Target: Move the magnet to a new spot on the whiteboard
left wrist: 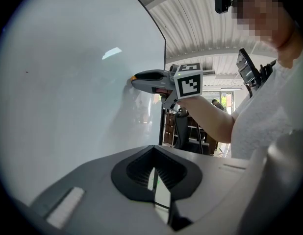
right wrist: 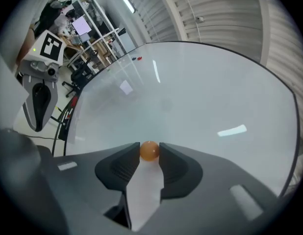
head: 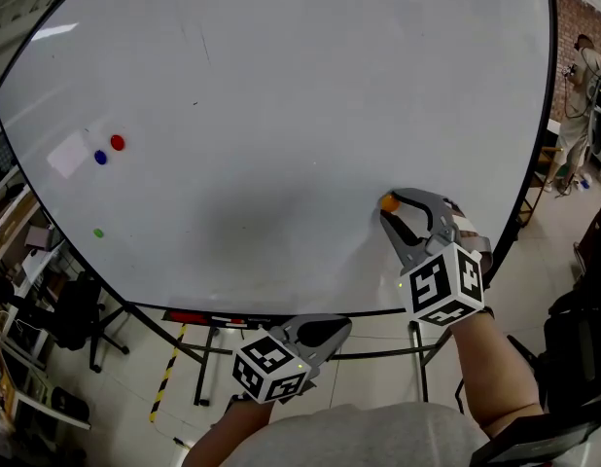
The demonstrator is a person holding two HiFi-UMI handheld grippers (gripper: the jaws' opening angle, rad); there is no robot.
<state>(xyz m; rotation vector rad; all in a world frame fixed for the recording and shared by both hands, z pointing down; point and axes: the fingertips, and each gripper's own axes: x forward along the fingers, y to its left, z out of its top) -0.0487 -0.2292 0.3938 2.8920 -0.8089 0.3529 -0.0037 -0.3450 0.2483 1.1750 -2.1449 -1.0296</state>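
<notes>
Three spare magnets: red magnet [head: 117,142], blue magnet [head: 100,157] and green magnet [head: 98,233], far left on the whiteboard [head: 281,115].
Left gripper [head: 341,328]: bottom centre, jaws pressed together, empty.
Right gripper [head: 392,206]: lower right, pinching the orange magnet [head: 388,202], which is on the board.
Risk: it's a tip-only grip on a round magnet, so I reckon it could squirt out if dragged.

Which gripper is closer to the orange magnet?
Right. The right gripper has the orange magnet between its jaws; the left gripper hangs below the bottom edge of the whiteboard, well away.
</notes>
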